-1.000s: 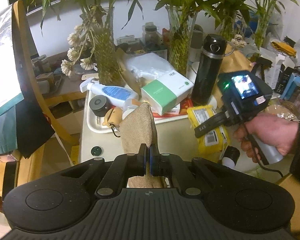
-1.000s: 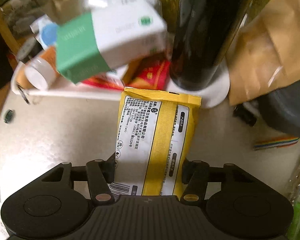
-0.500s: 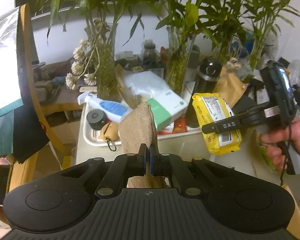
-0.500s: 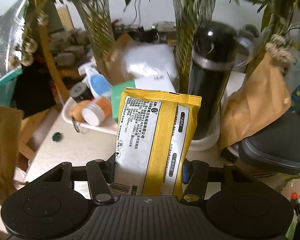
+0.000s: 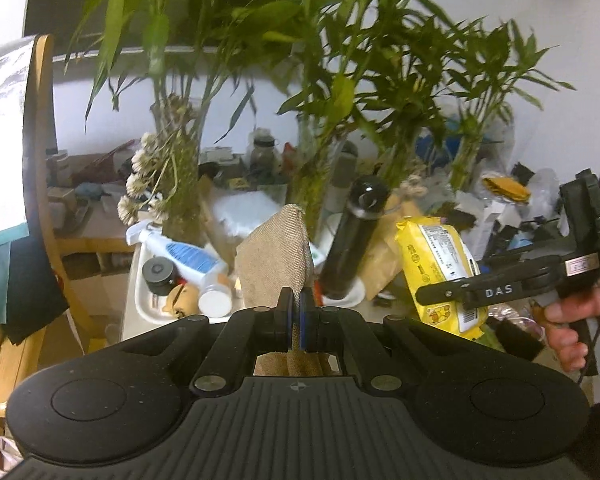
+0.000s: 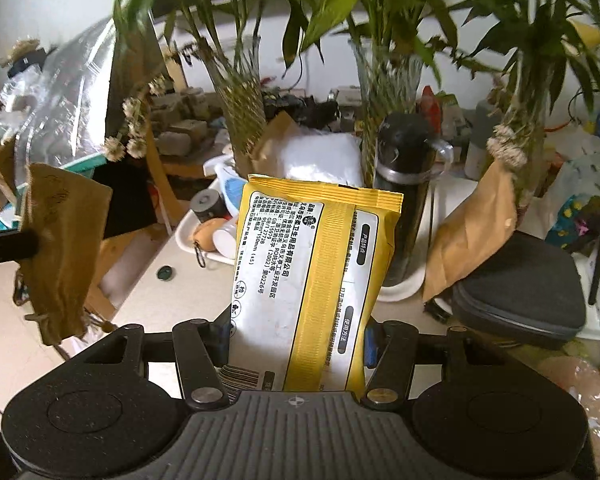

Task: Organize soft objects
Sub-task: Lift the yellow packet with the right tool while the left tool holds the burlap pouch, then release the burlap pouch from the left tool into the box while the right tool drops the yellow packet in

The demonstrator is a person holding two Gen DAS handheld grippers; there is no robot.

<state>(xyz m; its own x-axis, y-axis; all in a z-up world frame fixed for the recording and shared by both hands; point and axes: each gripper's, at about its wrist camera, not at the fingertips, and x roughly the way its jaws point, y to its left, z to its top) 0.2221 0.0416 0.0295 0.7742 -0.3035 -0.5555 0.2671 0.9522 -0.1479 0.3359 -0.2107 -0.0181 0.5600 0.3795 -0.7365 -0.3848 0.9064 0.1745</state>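
Observation:
My left gripper [image 5: 296, 314] is shut on a tan burlap pouch [image 5: 274, 264] and holds it upright, well above the table. The pouch also shows hanging at the left of the right wrist view [image 6: 62, 256]. My right gripper [image 6: 298, 336] is shut on a yellow pack of wet wipes [image 6: 312, 276], lifted clear of the table. The pack also shows at the right of the left wrist view [image 5: 440, 272], held by the right gripper [image 5: 452, 292] beside a black thermos [image 5: 352, 246].
A white tray [image 6: 188, 240] holds a spray bottle [image 5: 184, 254], small jars and a green-white box. Glass vases of bamboo [image 6: 384, 100] stand behind. A brown paper bag [image 6: 476, 224] and a dark grey case [image 6: 520, 292] lie at the right. The beige tabletop [image 6: 172, 300] lies below.
Both grippers have risen and pulled back from the table. The right gripper has lifted the yellow wipes pack off the tabletop. The left still holds the burlap pouch.

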